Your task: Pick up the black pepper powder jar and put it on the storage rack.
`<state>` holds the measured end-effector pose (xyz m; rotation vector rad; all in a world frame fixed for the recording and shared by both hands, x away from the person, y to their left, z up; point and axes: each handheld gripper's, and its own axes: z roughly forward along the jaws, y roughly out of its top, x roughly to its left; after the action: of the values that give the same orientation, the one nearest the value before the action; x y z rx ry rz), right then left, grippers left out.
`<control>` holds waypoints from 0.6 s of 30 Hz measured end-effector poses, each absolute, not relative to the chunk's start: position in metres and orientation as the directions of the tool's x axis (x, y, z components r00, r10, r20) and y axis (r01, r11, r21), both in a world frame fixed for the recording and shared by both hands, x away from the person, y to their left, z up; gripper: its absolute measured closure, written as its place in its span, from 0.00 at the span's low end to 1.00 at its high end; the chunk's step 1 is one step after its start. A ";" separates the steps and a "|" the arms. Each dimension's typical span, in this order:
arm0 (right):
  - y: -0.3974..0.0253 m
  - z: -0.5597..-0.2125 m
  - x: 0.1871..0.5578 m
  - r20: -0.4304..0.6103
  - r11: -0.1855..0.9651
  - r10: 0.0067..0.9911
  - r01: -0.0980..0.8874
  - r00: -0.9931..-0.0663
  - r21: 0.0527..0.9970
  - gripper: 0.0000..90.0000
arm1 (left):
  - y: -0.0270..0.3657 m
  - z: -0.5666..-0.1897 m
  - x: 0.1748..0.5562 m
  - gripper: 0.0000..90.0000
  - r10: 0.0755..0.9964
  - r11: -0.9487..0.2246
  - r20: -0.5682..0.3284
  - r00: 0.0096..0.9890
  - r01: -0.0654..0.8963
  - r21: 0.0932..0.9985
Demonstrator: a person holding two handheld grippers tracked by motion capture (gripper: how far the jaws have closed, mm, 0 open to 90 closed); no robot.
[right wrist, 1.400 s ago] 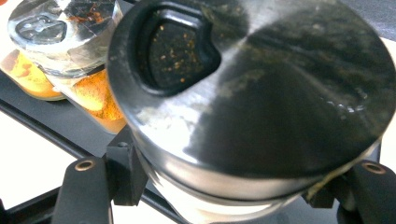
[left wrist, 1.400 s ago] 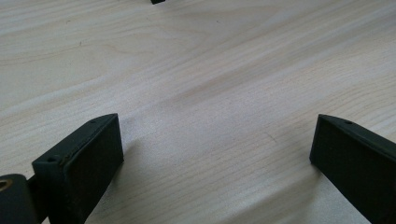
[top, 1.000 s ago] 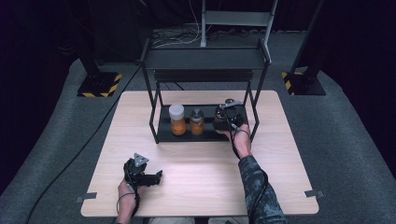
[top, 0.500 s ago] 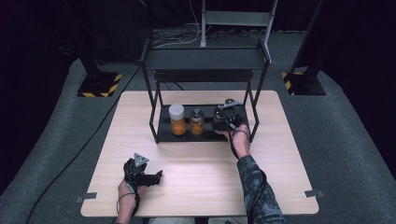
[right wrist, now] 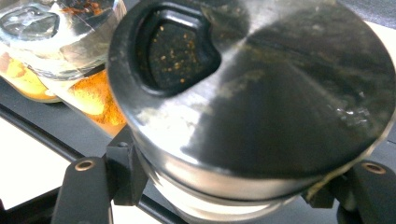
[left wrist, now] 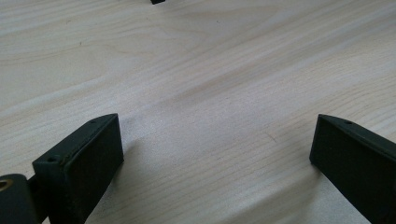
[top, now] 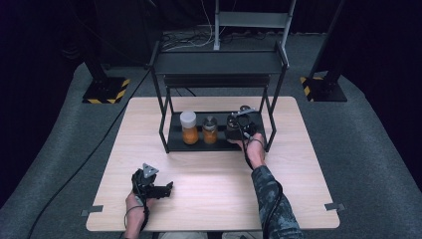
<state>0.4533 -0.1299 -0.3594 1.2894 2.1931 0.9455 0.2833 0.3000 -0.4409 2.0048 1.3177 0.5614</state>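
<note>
R claw [right wrist: 224, 186] gripping shaker [right wrist: 261, 107], rack shelf [top: 199, 144]

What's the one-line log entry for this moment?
right gripper: shut on jar | place: rack bottom shelf | left gripper: open, over table

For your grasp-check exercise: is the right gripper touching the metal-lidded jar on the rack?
Touching. The right gripper view shows the right gripper with its jaws pressed against both sides of the metal-lidded jar, just under the lid, no gap.
</note>
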 end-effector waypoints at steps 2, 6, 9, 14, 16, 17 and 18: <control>-0.130 -0.360 0.454 -0.016 0.334 0.879 0.590 -0.477 0.735 0.34 | 0.300 -0.441 0.283 0.03 0.917 -0.272 -0.004 0.400 0.631 0.727; -0.130 -0.362 0.454 -0.013 0.331 0.879 0.592 -0.477 0.735 0.34 | 0.300 -0.441 0.283 0.03 0.917 -0.270 -0.005 0.399 0.631 0.727; -0.130 -0.363 0.455 -0.008 0.328 0.880 0.593 -0.475 0.736 0.34 | 0.300 -0.441 0.283 0.03 0.917 -0.270 -0.005 0.399 0.631 0.727; -0.129 -0.364 0.457 -0.006 0.328 0.880 0.597 -0.475 0.732 0.34 | 0.300 -0.441 0.283 0.03 0.917 -0.270 -0.005 0.399 0.631 0.727; -0.128 -0.364 0.457 -0.006 0.327 0.881 0.598 -0.474 0.732 0.34 | 0.300 -0.441 0.283 0.03 0.917 -0.271 -0.005 0.399 0.632 0.726; -0.128 -0.365 0.457 -0.005 0.326 0.881 0.598 -0.474 0.732 0.34 | 0.300 -0.441 0.283 0.03 0.917 -0.270 -0.006 0.399 0.632 0.727; -0.128 -0.365 0.458 -0.005 0.326 0.881 0.597 -0.474 0.733 0.34 | 0.300 -0.441 0.283 0.03 0.917 -0.271 -0.005 0.399 0.631 0.726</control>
<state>0.4575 -0.1285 -0.3648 1.3069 2.1927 0.9519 0.2834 0.3000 -0.4408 2.0061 1.3172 0.5614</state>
